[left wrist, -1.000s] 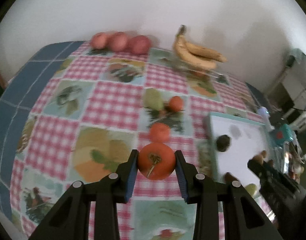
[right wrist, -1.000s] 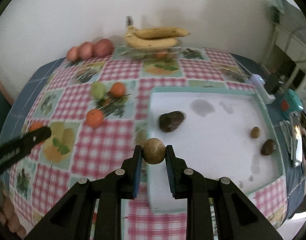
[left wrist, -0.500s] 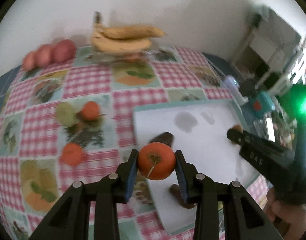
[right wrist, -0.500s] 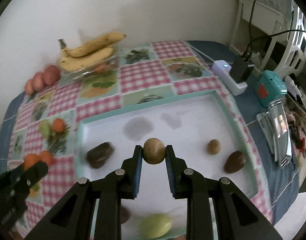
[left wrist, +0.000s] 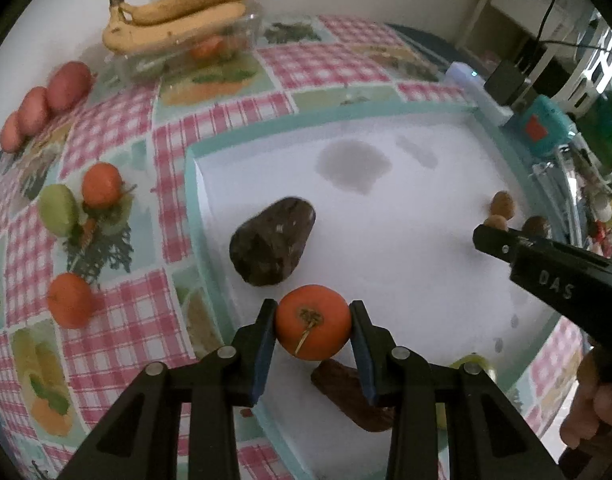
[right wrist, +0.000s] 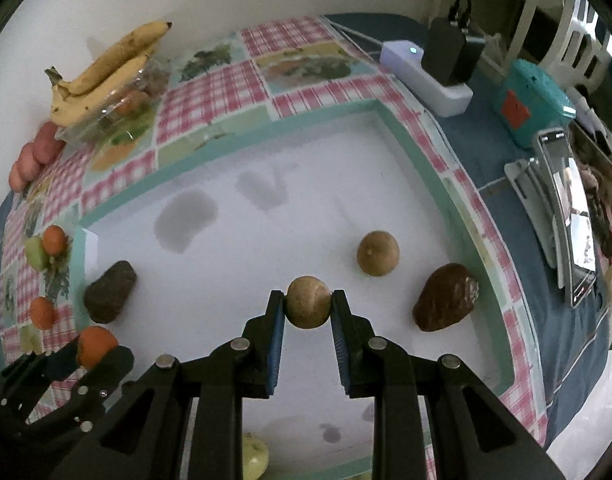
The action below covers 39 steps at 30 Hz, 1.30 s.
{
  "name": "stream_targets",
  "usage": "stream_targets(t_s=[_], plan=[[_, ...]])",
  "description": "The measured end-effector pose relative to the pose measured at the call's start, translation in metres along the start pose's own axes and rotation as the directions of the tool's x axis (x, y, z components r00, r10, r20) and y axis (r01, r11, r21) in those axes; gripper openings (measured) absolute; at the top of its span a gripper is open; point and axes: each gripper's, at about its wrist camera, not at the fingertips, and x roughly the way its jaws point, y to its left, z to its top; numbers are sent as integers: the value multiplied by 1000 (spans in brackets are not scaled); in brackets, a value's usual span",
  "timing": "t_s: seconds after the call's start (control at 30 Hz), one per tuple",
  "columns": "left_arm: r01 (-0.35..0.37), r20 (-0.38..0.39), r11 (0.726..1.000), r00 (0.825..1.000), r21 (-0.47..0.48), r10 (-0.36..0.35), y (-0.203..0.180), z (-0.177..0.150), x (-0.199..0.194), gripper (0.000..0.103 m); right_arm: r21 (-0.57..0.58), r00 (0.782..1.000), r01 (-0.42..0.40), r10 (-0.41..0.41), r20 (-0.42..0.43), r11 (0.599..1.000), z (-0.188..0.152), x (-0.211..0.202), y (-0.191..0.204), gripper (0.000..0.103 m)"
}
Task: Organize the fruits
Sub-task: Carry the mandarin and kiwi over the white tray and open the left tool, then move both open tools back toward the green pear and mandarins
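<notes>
Both hands have swung across from the checked tablecloth and dropped closer, so each gripper now hangs over the white tray (left wrist: pixel 210 216) instead of the cloth beside it. The left gripper (left wrist: pixel 311 334) pinches an orange tomato-like fruit (left wrist: pixel 311 328) with a dried stem, held above the tray's near-left part, just short of the dark avocado (left wrist: pixel 272 242). The right gripper (right wrist: pixel 307 308) is pressed tight on a small round tan fruit (right wrist: pixel 307 307), held over the middle of the tray, with a second tan fruit (right wrist: pixel 377 253) and another dark avocado (right wrist: pixel 445 298) lying beyond it toward the tray's right rim.

By the look of it, both fruits are about to be set down in the tray, each near others of a kind, though neither has been let go yet. Outside the tray, three orange fruits and a green one (left wrist: pixel 58 210) sit on the table to its left, with bananas (left wrist: pixel 178 16) on a clear box and reddish fruits (left wrist: pixel 68 86) far behind.

Whether either held fruit touches the tray floor I cannot tell. A brown fruit (left wrist: pixel 345 392) sits half hidden under the left gripper's fingers, and a yellow-green one (right wrist: pixel 254 456) is cut off at the tray's near edge.
</notes>
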Motion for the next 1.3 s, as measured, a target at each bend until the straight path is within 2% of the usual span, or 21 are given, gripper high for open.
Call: stream_targets(t_s=[0.17, 0.4, 0.47, 0.53, 0.63, 0.73, 0.93, 1.1, 1.17, 1.23, 1.3], plan=[[-25, 13, 1000, 1000, 15, 25, -3, -1, 5, 38, 8, 1000, -6, 6, -29, 1000, -4, 12, -3, 24], [-45, 12, 998, 999, 41, 44, -6, 4, 11, 39, -6, 1000, 5, -5, -17, 1000, -4, 14, -1, 24], [-41, 6, 998, 999, 43, 40, -8, 6, 12, 40, -3, 1000, 0, 0, -16, 1000, -2, 15, -1, 25], [-36, 9, 998, 999, 43, 36, -11, 7, 12, 42, -7, 1000, -6, 6, -15, 1000, -2, 15, 0, 32], [-32, 23, 998, 999, 52, 31, -12, 5, 7, 54, -14, 1000, -4, 4, -13, 1000, -1, 14, 2, 35], [-30, 38, 998, 999, 55, 27, -11, 0, -3, 56, -14, 1000, -7, 7, 20, 1000, -1, 1, 1, 35], [-9, 90, 998, 996, 58, 4, -6, -4, -32, 71, -3, 995, -2, 3, 104, 1000, 3, -29, -1, 35], [-8, 93, 1000, 996, 8, 7, 14, -4, -47, 79, 3, 993, 11, -11, 118, 1000, 4, -36, -4, 36], [-7, 96, 999, 995, -38, 11, 33, -3, -54, 82, 4, 993, 15, -16, 114, 1000, 2, -35, -3, 41], [-17, 104, 996, 994, -86, 26, 50, -2, -59, 85, 3, 994, 17, -17, 107, 1000, 2, -34, -1, 54], [-33, 118, 989, 992, -144, 51, 73, -3, -66, 90, -2, 995, 12, -11, 102, 1000, 2, -30, 2, 55]])
